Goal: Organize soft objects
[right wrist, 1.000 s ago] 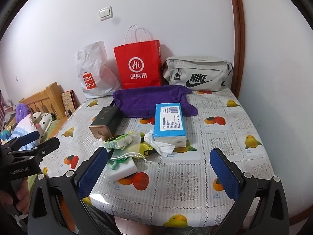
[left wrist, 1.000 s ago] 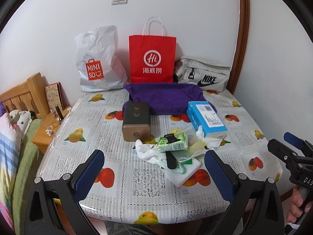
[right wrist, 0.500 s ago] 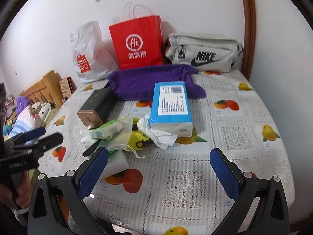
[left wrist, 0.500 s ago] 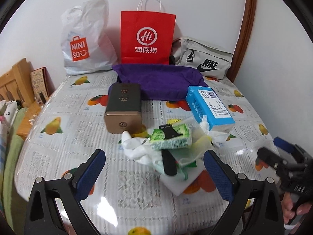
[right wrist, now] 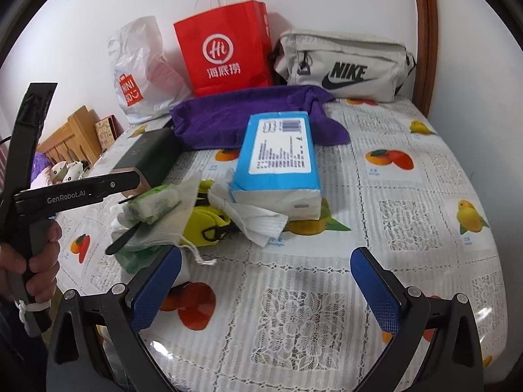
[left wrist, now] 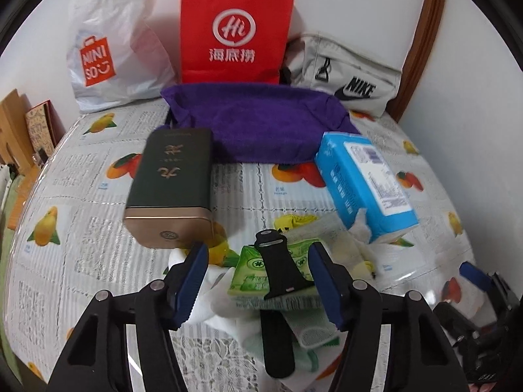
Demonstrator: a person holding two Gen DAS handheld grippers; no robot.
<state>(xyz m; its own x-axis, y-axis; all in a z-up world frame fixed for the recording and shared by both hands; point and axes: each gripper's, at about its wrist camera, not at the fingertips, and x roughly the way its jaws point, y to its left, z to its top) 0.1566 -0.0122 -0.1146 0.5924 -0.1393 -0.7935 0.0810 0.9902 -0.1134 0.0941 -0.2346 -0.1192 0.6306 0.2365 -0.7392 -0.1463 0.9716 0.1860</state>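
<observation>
A heap of soft items lies mid-table: a green wipes pack (left wrist: 245, 274) with a black strap (left wrist: 273, 261) across it, white cloth (left wrist: 209, 297), a yellow item (right wrist: 202, 225) and crumpled tissue (right wrist: 255, 215). My left gripper (left wrist: 260, 277) is low over the heap. Its jaws are closing, with the green pack and strap between them, and the pads do not visibly press. My right gripper (right wrist: 266, 289) stands open over bare tablecloth, nothing between its fingers. A blue tissue pack (right wrist: 278, 153) and a purple towel (left wrist: 261, 121) lie behind the heap.
A dark tin with a gold cap (left wrist: 173, 176) lies left of the heap. A red paper bag (left wrist: 235, 32), a white plastic bag (left wrist: 108, 55) and a grey Nike bag (right wrist: 343, 62) line the wall. A hand (right wrist: 36, 261) grips the left tool. A bed is to the left.
My left gripper came forward and down onto the heap, and its jaws narrowed around the green pack. My right gripper sank closer to the table, still wide.
</observation>
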